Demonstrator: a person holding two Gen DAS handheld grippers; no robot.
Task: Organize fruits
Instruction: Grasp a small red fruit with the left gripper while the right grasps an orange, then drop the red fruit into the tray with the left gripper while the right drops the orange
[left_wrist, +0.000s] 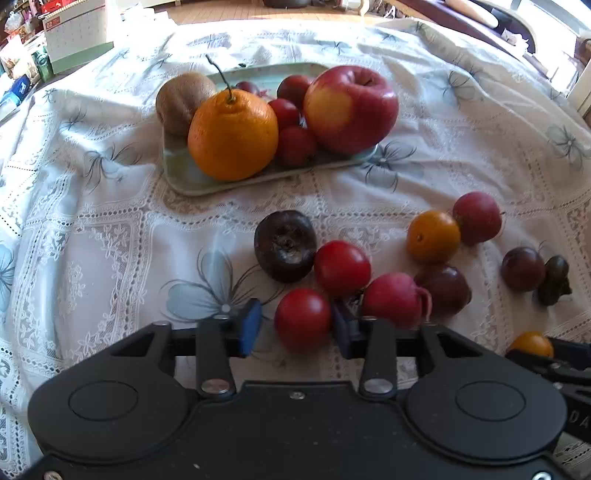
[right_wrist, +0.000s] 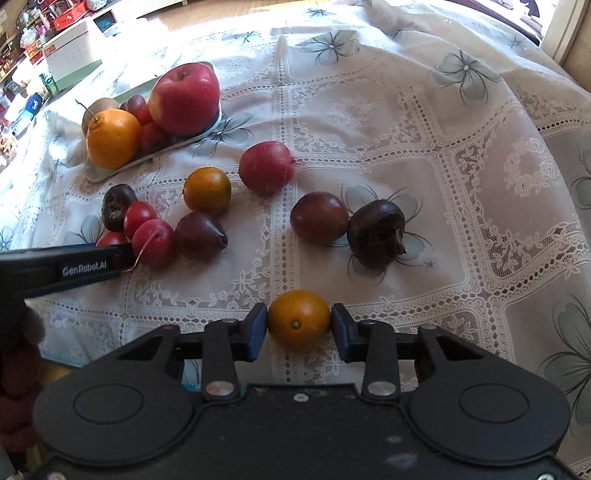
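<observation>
A pale green tray (left_wrist: 192, 181) holds a big orange (left_wrist: 232, 134), a red apple (left_wrist: 351, 109), a kiwi (left_wrist: 183, 101) and small red fruits. Loose small fruits lie on the lace cloth in front of it. My left gripper (left_wrist: 297, 325) straddles a small red tomato (left_wrist: 303, 317); the right pad touches it, the left pad stands a little off. My right gripper (right_wrist: 298, 326) is shut on a small orange tomato (right_wrist: 298, 319), both pads touching. The tray also shows in the right wrist view (right_wrist: 96, 173).
Loose on the cloth: a dark wrinkled fruit (left_wrist: 285, 245), red tomato (left_wrist: 341, 267), radish (left_wrist: 393, 301), orange tomato (left_wrist: 433, 236), dark plums (left_wrist: 522, 268). Right view shows a dark shrivelled fruit (right_wrist: 376, 233). A box (left_wrist: 77, 37) stands far left by the table edge.
</observation>
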